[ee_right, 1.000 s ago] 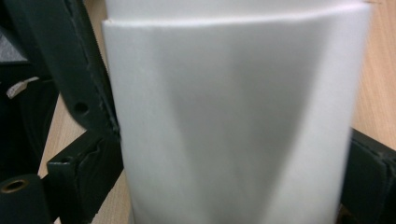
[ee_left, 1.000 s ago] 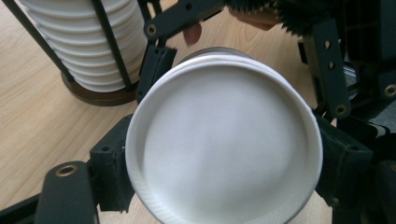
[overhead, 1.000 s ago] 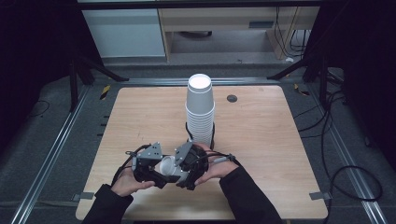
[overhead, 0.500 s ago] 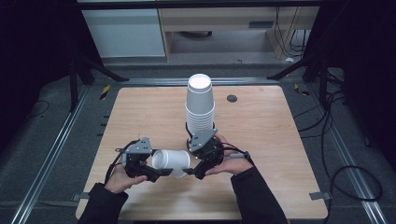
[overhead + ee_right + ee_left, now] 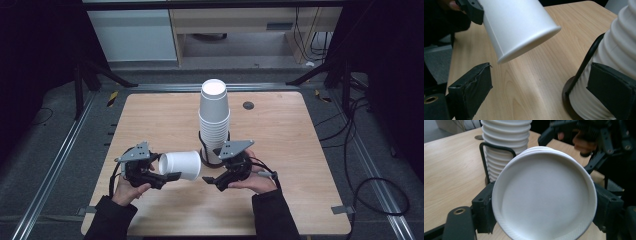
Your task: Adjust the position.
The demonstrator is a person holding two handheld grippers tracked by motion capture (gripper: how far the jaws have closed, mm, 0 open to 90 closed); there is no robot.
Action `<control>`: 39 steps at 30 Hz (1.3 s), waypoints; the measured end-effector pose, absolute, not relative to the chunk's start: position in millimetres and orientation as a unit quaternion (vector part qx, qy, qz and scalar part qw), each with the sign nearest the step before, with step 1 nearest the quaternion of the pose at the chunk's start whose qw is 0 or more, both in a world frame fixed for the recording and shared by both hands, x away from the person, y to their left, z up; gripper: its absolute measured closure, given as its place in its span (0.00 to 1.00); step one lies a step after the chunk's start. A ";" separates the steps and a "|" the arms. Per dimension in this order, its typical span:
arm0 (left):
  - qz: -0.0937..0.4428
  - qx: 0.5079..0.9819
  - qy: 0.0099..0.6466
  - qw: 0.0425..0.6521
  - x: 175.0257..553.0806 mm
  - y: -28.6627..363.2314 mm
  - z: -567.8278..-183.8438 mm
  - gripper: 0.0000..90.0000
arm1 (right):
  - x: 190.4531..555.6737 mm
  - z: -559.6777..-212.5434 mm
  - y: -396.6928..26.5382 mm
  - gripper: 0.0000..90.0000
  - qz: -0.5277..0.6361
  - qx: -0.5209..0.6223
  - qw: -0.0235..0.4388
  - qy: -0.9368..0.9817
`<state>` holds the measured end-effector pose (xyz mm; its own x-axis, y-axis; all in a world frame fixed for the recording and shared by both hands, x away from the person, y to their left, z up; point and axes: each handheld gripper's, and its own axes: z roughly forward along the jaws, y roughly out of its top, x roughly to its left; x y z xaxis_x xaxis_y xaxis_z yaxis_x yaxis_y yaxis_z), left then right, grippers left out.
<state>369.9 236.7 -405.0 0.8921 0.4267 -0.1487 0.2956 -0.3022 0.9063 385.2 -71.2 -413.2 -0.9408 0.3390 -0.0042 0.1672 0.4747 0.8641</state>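
The left gripper (image 5: 167,176), low and left of centre in the high view, pinches a single white paper cup (image 5: 180,165) by its closed end, the cup lying on its side with its rim turned toward the middle of the frame. In the left gripper view that cup's round base (image 5: 544,195) sits between the two black jaws, which press on it from either side. The right gripper (image 5: 214,181), just right of centre in the lower half of the high view, has its jaws spread with nothing between them; it sits close to the cup's rim but apart from it. In the right gripper view the two jaws rise wide apart at lower left and lower right, the held cup (image 5: 516,25) hangs across the upper left of the frame, and the ribbed stack of cups (image 5: 616,62) fills the right edge. That stack of cups (image 5: 214,120) stands upside down at the centre of the wooden table (image 5: 300,130) in a black wire holder (image 5: 204,145), just beyond both grippers. A small dark disc (image 5: 248,105) lies on the table up and right of the stack.
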 end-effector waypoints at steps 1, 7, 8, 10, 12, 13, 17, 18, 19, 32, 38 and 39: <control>0.056 0.800 0.224 0.554 370.3 237.1 -405.3 0.23 | 383.9 -415.6 -72.3 0.06 0.493 0.150 0.085 0.853; 0.029 0.783 0.212 0.584 372.3 235.8 -407.9 0.23 | 375.5 -428.6 -75.6 0.05 0.511 0.162 0.072 0.841; 0.023 0.781 0.208 0.588 372.6 234.9 -408.4 0.23 | 374.3 -430.3 -75.8 0.05 0.517 0.163 0.070 0.838; 0.015 0.780 0.198 0.593 372.7 232.4 -409.8 0.23 | 372.2 -433.4 -75.9 0.05 0.526 0.162 0.066 0.832; 0.007 0.780 0.191 0.596 373.1 229.7 -412.3 0.23 | 370.7 -436.3 -75.2 0.05 0.535 0.160 0.060 0.828; 0.006 0.783 0.188 0.593 373.3 228.3 -413.5 0.23 | 370.2 -437.7 -74.5 0.04 0.537 0.160 0.057 0.826; -0.003 0.782 0.179 0.597 374.0 225.1 -416.4 0.23 | 369.4 -443.0 -73.0 0.04 0.545 0.155 0.052 0.822; -0.008 0.781 0.175 0.599 374.2 224.5 -416.7 0.23 | 369.6 -444.3 -73.5 0.04 0.548 0.154 0.051 0.821; -0.010 0.780 0.173 0.601 374.1 223.7 -416.9 0.24 | 370.2 -445.8 -74.1 0.04 0.552 0.154 0.051 0.818; -0.034 0.784 0.147 0.602 373.9 216.7 -420.2 0.24 | 371.5 -453.3 -75.2 0.03 0.588 0.138 0.022 0.797; -0.040 0.786 0.144 0.600 373.8 215.5 -421.2 0.24 | 373.7 -455.2 -71.0 0.03 0.590 0.132 0.012 0.797; -0.041 0.786 0.142 0.600 373.6 215.0 -421.4 0.24 | 373.8 -455.5 -69.9 0.03 0.591 0.129 0.009 0.796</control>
<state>373.6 215.0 -421.4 0.9563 0.1736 -0.2353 0.2728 -0.2403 0.9316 373.8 -69.9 -455.5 -0.9664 0.2159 0.1392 0.1956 0.2675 0.9435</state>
